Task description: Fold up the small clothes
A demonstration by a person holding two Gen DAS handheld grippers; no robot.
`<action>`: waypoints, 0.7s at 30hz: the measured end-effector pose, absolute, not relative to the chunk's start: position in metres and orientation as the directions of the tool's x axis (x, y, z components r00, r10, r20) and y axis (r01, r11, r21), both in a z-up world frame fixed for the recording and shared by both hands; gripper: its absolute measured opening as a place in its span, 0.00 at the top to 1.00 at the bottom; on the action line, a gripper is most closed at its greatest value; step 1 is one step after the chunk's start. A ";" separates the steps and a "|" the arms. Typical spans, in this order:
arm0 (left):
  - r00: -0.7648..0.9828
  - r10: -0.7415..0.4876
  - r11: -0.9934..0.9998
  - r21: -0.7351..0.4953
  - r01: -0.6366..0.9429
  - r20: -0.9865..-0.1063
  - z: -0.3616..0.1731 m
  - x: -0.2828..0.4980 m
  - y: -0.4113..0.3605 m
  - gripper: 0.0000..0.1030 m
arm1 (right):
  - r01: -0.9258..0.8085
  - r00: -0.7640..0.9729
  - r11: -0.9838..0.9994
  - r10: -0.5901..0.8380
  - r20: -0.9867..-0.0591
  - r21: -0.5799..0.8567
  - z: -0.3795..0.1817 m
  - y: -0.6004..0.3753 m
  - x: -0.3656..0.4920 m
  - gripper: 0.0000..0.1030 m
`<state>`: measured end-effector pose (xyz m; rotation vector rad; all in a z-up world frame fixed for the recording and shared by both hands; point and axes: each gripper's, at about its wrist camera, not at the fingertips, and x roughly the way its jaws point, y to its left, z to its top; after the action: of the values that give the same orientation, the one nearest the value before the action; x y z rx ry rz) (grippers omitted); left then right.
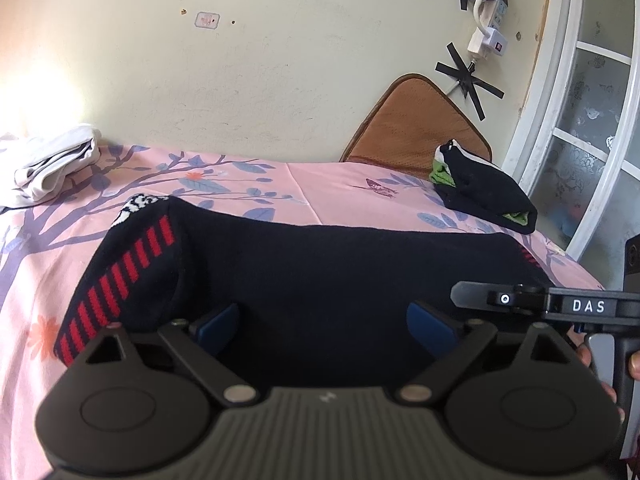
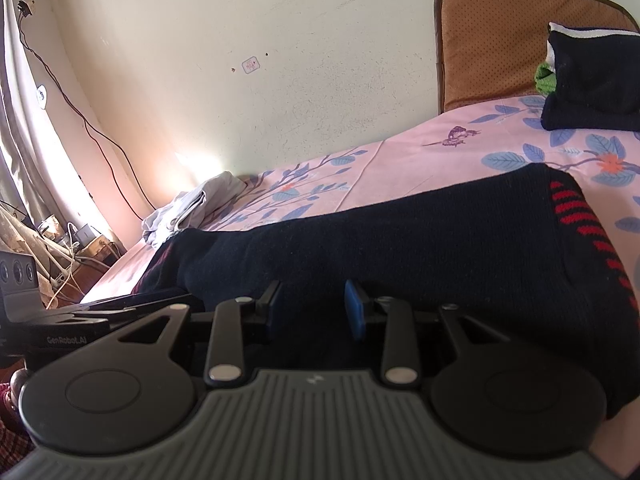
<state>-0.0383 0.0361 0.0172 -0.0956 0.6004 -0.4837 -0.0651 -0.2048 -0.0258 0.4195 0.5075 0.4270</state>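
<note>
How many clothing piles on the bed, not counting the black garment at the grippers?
2. White pile at the far left by the wall; black-and-green folded pile at the far right by the brown cushion. More may lie out of view.

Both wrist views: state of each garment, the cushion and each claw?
Black garment with red stripes: spread on the bedsheet, near edge between both claws.
Black-and-green garment: folded, far right.
White garment: bunched, far left.
Brown cushion: leaning on the wall.
Left claw: open wide.
Right claw: part-closed; grip unclear.
</note>
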 end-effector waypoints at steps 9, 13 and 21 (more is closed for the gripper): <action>0.719 -0.456 0.888 -0.214 0.407 -0.525 0.018 -0.038 0.035 0.11 | -0.283 0.792 0.830 0.485 -0.371 0.481 -0.026 -0.205 -0.065 0.63; 0.716 -0.454 0.889 -0.211 0.407 -0.530 0.017 -0.037 0.035 0.11 | -0.283 0.792 0.829 0.486 -0.371 0.481 -0.027 -0.205 -0.065 0.63; 0.707 -0.457 0.887 -0.217 0.408 -0.539 0.016 -0.036 0.035 0.08 | -0.284 0.792 0.829 0.486 -0.370 0.482 -0.027 -0.205 -0.065 0.63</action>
<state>-0.0356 0.0352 0.0163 -0.0836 0.6209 -0.4806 -0.0652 -0.2053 -0.0267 0.4210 0.5063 0.4273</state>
